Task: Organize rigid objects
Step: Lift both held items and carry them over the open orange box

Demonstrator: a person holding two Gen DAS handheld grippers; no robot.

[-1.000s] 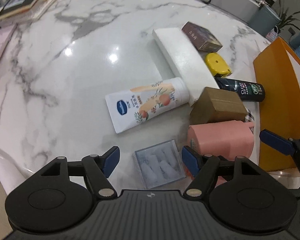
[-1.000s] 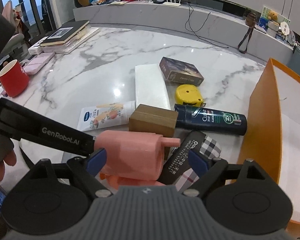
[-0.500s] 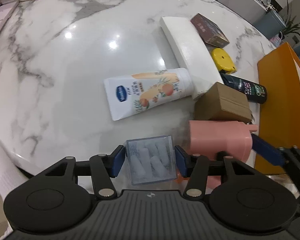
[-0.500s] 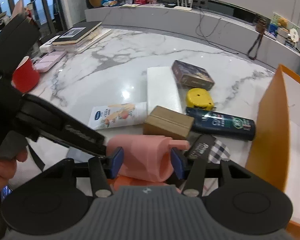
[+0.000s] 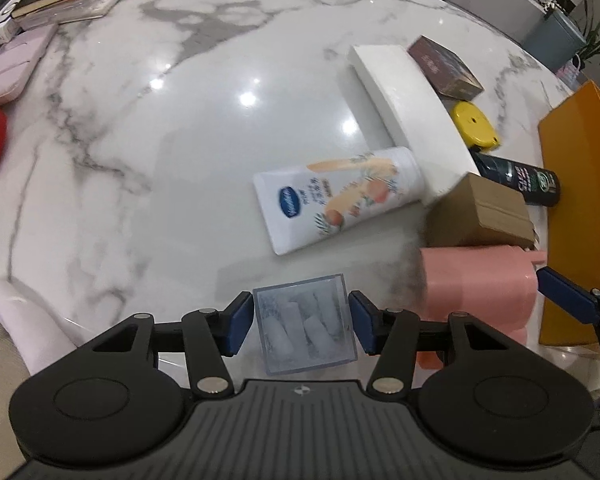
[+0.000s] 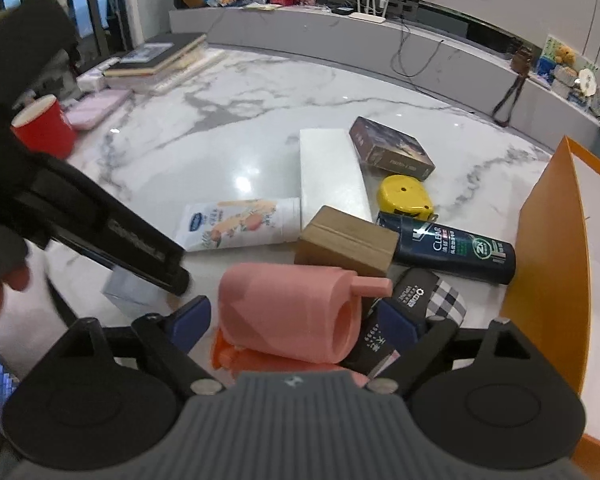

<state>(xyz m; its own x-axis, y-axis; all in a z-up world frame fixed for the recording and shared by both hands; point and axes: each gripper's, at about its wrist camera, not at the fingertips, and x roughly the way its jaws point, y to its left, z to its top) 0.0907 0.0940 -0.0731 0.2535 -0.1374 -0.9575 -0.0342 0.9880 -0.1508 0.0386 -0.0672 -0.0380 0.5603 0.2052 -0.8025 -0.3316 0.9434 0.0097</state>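
Left gripper point(image 5: 300, 322): clear square plastic box point(image 5: 305, 322) is clasped between its fingers, low over the marble counter point(image 5: 180, 140). Right gripper point(image 6: 288, 326): fingers just spread, released, pink plastic cylinder point(image 6: 296, 316) between them. Orange bin point(image 6: 548, 264) interior is seen only from right wrist.

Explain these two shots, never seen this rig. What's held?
No robot: a person holds a two-finger gripper in each hand, each with a fisheye camera looking along its fingers. The black parts are those grippers. Left view: left gripper, whose jaws have just been closing on a clear plastic box, pads against its sides. Right view: right gripper, whose jaws have just been opening, a pink cylinder loose between them. On the marble table: lotion tube, white box, brown carton, shampoo bottle, yellow tape measure, beside an orange box.
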